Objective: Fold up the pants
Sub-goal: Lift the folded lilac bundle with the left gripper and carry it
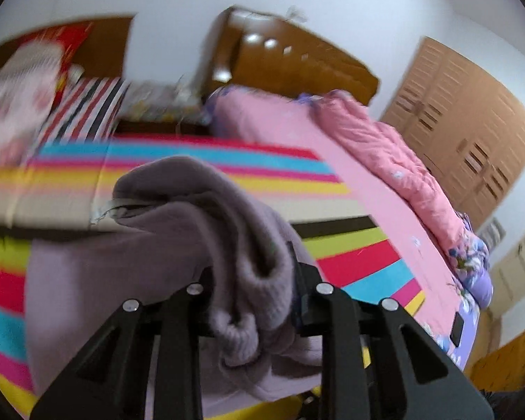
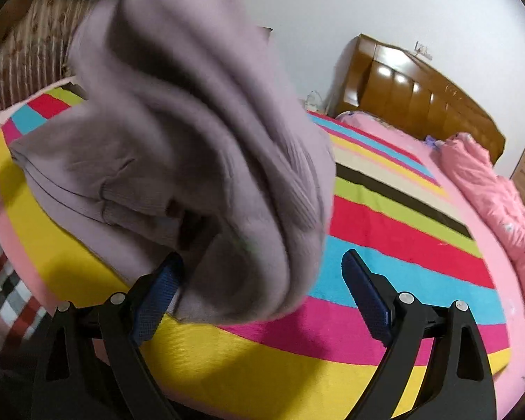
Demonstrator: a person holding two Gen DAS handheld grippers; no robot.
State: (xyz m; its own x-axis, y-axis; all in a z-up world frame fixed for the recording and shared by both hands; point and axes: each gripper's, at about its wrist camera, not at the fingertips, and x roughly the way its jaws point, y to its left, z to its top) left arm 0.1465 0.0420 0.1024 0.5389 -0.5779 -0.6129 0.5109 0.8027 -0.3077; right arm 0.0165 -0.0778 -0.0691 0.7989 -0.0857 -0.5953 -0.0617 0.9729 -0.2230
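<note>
The lilac knit pants [image 1: 192, 210] lie partly on the striped bedspread [image 1: 360, 262], with one end lifted. My left gripper [image 1: 252, 280] is shut on a bunched fold of them near a ribbed cuff [image 1: 238, 336], and the cloth fills the gap between its black fingers. In the right wrist view the raised pants [image 2: 192, 122] hang blurred close in front of the camera and drape down to the bed. My right gripper [image 2: 262, 259] is open, its blue pads [image 2: 367, 301] wide apart. The cloth hangs against the left pad, while the right pad is bare.
A bunched pink quilt [image 1: 385, 147] lies along the bed's far side, below a brown wooden headboard [image 1: 290, 59]. A louvred wardrobe [image 1: 472, 122] stands at the right. A striped bag [image 1: 84, 108] sits beyond the bed at the left. A checked cloth [image 2: 3, 297] hangs below the bed edge.
</note>
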